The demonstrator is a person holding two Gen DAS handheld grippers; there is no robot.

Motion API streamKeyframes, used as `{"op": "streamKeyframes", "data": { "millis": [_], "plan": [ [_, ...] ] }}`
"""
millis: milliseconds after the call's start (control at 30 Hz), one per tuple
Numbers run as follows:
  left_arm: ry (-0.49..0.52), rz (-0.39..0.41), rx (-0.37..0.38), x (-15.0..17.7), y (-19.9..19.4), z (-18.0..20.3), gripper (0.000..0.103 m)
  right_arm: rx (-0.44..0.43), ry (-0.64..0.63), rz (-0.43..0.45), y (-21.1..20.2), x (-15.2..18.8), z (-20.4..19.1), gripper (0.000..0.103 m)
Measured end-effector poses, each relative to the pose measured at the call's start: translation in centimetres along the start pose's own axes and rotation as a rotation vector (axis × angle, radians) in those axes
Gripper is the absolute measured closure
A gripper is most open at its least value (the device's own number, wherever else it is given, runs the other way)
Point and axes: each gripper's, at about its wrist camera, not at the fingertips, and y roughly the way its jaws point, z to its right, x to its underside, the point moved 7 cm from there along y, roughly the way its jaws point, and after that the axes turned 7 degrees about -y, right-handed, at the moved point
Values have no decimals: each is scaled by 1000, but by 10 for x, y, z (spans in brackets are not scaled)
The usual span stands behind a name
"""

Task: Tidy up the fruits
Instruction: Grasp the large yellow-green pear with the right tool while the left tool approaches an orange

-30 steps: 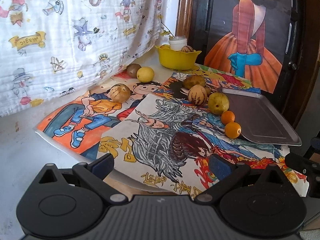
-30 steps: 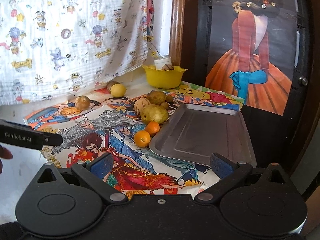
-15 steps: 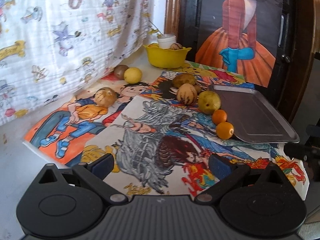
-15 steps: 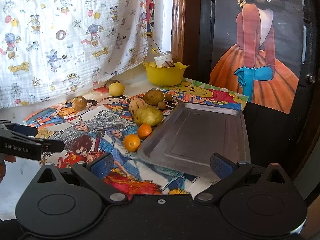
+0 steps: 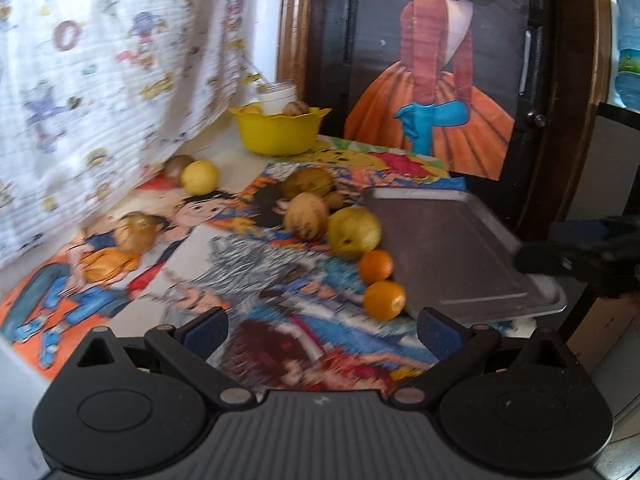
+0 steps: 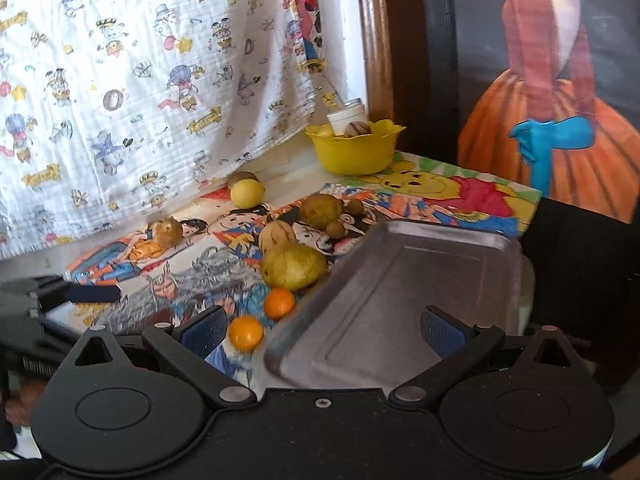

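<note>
Both jaws are wide apart and hold nothing: my left gripper [image 5: 322, 330] hangs over the posters, my right gripper [image 6: 322, 330] over the metal tray [image 6: 400, 300]. Fruits sit loose on the bench beside the tray: two small oranges [image 5: 384, 299], a green pear [image 5: 353, 231] and more behind. I think a bump could roll the oranges off the edge, since they are round.

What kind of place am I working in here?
Probably a room in a home: a cartoon-print cloth hung as a backdrop, hand-drawn cartoon posters covering the table, and a yellow bowl by a wooden door frame.
</note>
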Motion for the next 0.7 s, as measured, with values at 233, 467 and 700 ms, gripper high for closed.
{"op": "streamKeyframes", "data": {
  "millis": [233, 467, 700],
  "plan": [
    [-25, -22, 28, -4, 26, 16, 7, -120, -46, -51, 57, -24, 15, 5],
    [-86, -60, 50, -3, 50, 13, 20, -236, -24, -102, 112, -28, 13, 11],
    [-135, -92, 68, 3, 68, 12, 29, -296, -12, -129, 146, -32, 3, 12]
  ]
}}
